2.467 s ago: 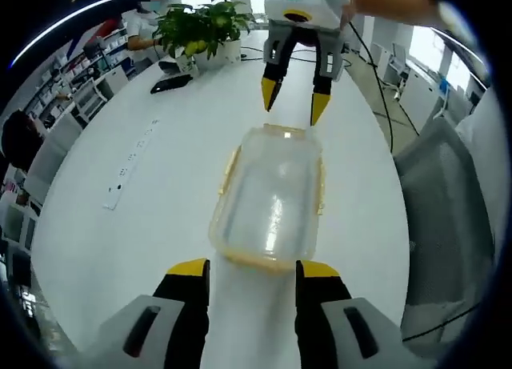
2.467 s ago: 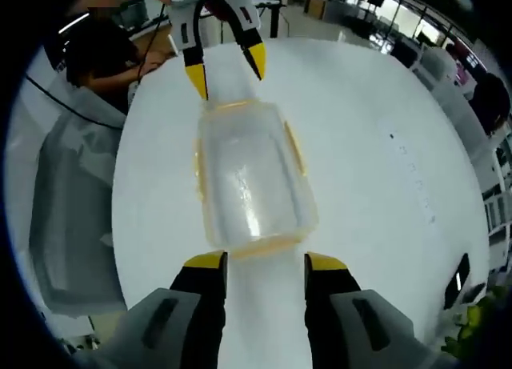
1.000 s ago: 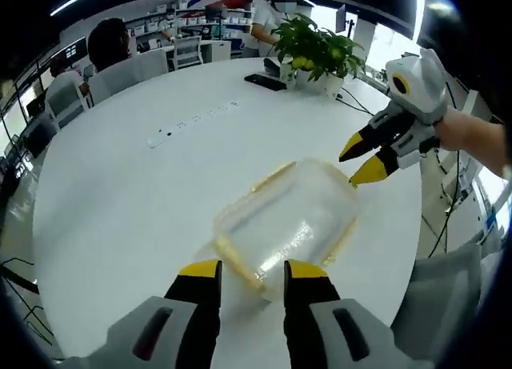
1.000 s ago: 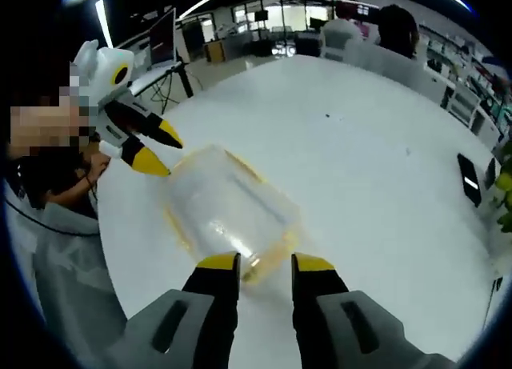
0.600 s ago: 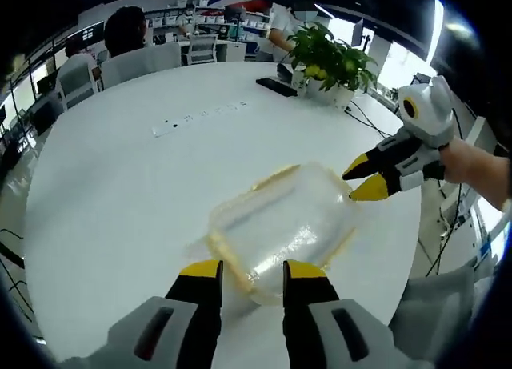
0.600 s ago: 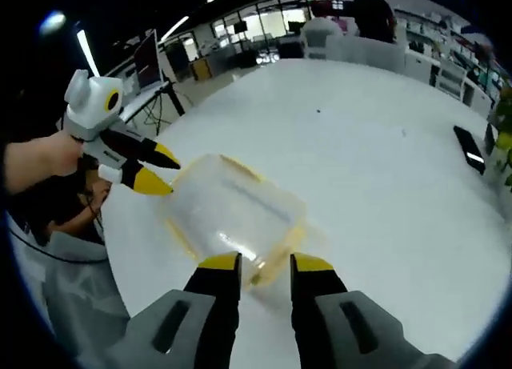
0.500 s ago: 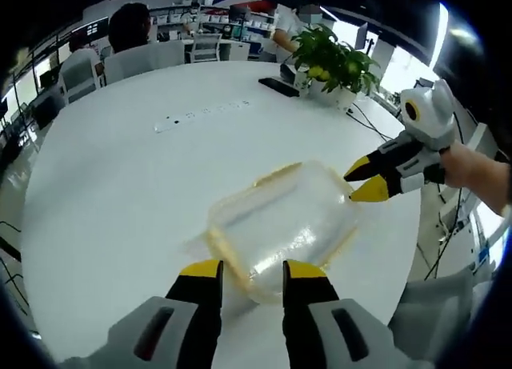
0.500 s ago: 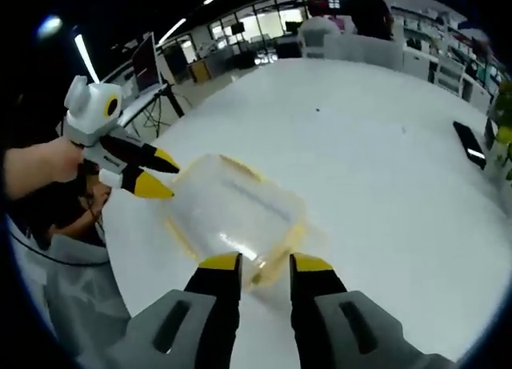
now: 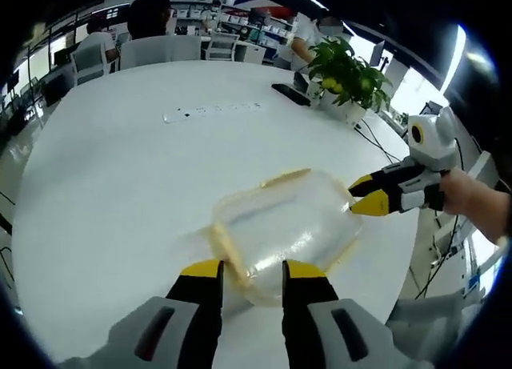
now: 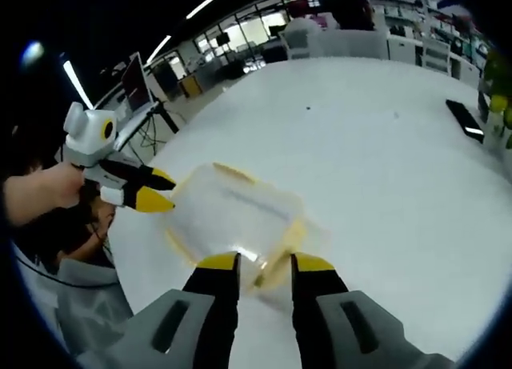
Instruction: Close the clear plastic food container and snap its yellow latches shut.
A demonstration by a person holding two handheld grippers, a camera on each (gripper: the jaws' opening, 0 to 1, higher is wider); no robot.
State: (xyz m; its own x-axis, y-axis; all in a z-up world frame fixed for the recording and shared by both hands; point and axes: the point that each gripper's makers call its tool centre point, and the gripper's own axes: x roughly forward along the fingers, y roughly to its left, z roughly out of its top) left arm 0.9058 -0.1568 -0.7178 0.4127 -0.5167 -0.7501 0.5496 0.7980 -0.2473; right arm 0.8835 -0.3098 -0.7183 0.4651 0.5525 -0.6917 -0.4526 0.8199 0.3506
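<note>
Clear container (image 9: pixel 284 229), between both grippers

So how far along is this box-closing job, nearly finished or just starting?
The lid looks already set on the clear container, which sits on the white table. In hand: the left gripper and the right gripper each work at an opposite end of it. Whether the yellow latches have snapped is too blurred to tell, so latching seems to remain.
</note>
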